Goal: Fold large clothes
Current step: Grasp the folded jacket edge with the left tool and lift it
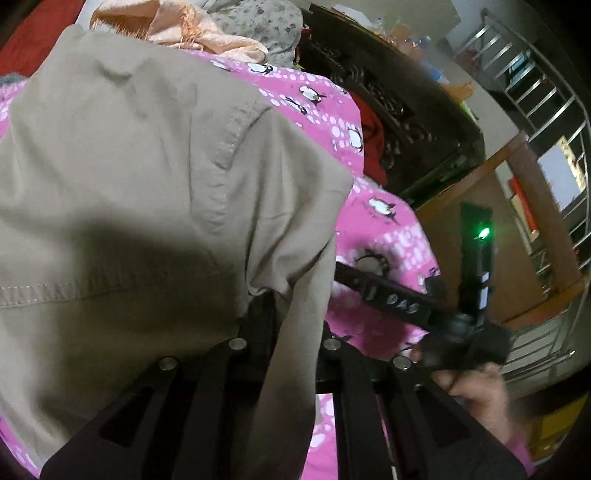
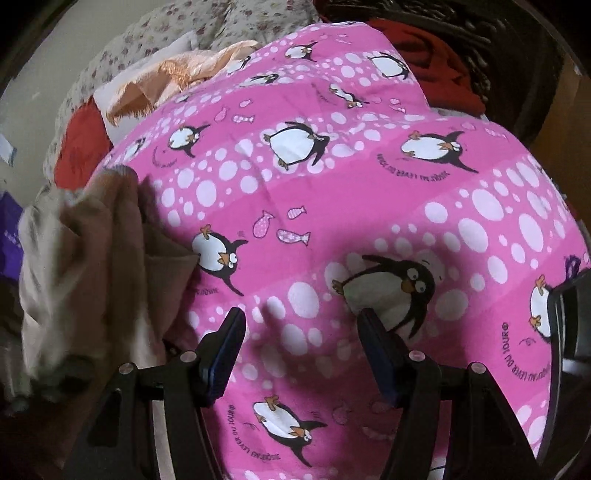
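Note:
A large beige garment (image 1: 147,166) with stitched seams fills the left wrist view and lies over a pink penguin-print sheet (image 1: 376,229). My left gripper (image 1: 291,317) is shut on a fold of it, and the cloth hides the fingertips. At the right, a hand (image 1: 476,387) holds the black body of the other gripper, which shows a green light. In the right wrist view my right gripper (image 2: 299,321) stands open just above the pink sheet (image 2: 332,206) with nothing between its fingers. The beige garment (image 2: 81,258) hangs blurred at the left.
Peach cloth (image 1: 192,33), floral fabric (image 1: 266,22) and a red cloth (image 2: 436,55) are piled at the far side of the bed. A dark carved wooden piece (image 1: 388,110), a wooden frame (image 1: 535,206) and a metal railing (image 1: 546,92) stand to the right.

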The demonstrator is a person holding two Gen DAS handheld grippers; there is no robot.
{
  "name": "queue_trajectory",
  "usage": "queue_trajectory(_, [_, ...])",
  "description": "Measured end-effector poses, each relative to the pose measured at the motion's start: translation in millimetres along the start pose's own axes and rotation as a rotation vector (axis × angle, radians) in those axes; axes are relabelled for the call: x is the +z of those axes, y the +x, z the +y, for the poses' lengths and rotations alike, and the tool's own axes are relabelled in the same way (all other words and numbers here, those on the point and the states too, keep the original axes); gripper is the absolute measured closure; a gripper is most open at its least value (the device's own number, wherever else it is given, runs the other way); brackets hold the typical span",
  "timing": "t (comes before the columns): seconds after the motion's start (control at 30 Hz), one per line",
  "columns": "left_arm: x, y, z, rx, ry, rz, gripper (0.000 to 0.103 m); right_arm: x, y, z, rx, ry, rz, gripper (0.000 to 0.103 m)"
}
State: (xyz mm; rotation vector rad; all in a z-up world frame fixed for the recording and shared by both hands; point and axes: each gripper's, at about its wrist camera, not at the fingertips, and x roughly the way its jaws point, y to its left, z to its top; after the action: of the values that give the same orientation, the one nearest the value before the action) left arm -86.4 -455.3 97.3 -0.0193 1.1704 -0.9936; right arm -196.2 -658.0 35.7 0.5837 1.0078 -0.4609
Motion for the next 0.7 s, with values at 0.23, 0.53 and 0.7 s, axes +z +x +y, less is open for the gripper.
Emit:
queue_trajectory(0.23, [-1.7,-28.2,-26.2,0.077,0.082,-0.017,0.06,-1.0,-1.7,2.4,-0.014,-0.013,0.017,0.038])
queue_trajectory(0.53, [-11.0,-92.1,-49.2,0.115,0.172,-0.061,0.046,-2.4,-10.2,22.5,-0.049,-0.061,0.035,0.037])
queue_trajectory(0.7, [-17.9,-153.3,-26.5,0.133,0.153,-0.138,0.034,-4.8,-31.0,35.8,-0.031,-0.081,0.018,0.034])
